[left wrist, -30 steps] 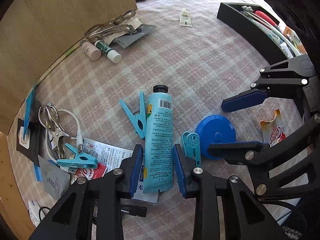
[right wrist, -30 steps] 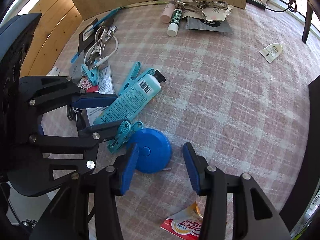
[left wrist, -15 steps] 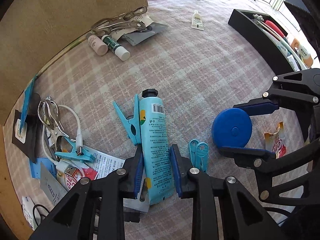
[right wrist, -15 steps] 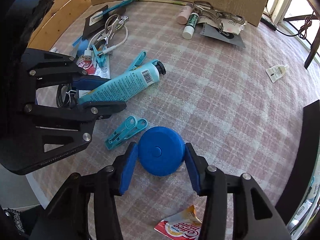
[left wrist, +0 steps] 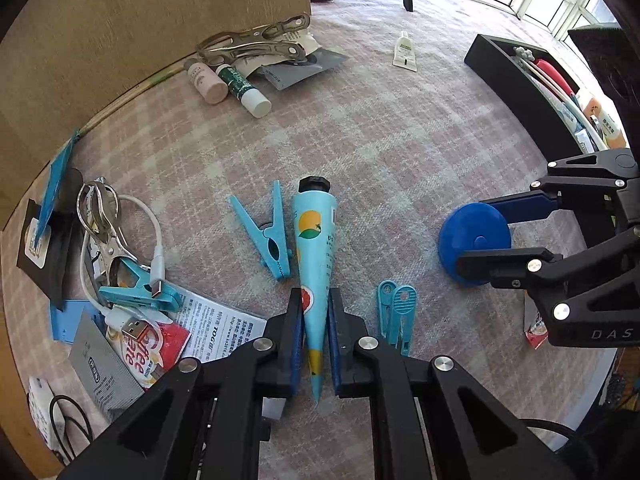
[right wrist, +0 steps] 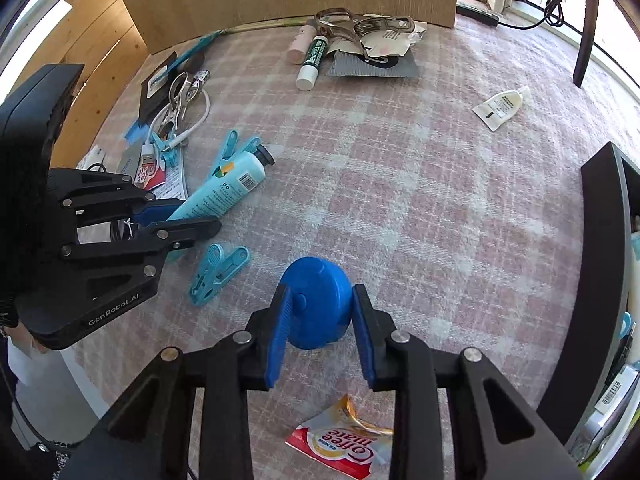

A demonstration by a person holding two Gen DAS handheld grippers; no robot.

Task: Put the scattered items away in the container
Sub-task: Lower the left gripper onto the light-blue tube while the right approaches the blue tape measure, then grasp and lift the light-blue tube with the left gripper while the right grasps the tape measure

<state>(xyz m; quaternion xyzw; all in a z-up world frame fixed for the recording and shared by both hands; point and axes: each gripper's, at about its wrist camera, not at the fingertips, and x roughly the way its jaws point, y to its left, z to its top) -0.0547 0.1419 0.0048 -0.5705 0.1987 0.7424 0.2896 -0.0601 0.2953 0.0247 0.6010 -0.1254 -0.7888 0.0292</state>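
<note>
Light-blue tube: lies on the checked cloth, turned onto its edge; black cap far from the camera, flat crimped tail between the pads of the left gripper.
Long axis of tube: runs straight out along the left gripper's fingers, so the pads bear on its two flat faces near the tail.
Left gripper: jaws closing on the tube, pads touching it on both sides.
Blue round case: tipped up on its rim, between the pads of the right gripper; seems clear of the cloth, though this is hard to tell.
Right gripper: jaws closing on the case, pads against its opposite edges.
Black container: at the right edge of the cloth, already holding several items; the right gripper is the nearer, the left well apart from it.
Judged next move: both loads travel rightward to the container, the case having the shorter path.
Neighbours: blue clothes peg just beside the tube; small blue clip between the two grippers; coffee sachet below the right gripper.
</note>
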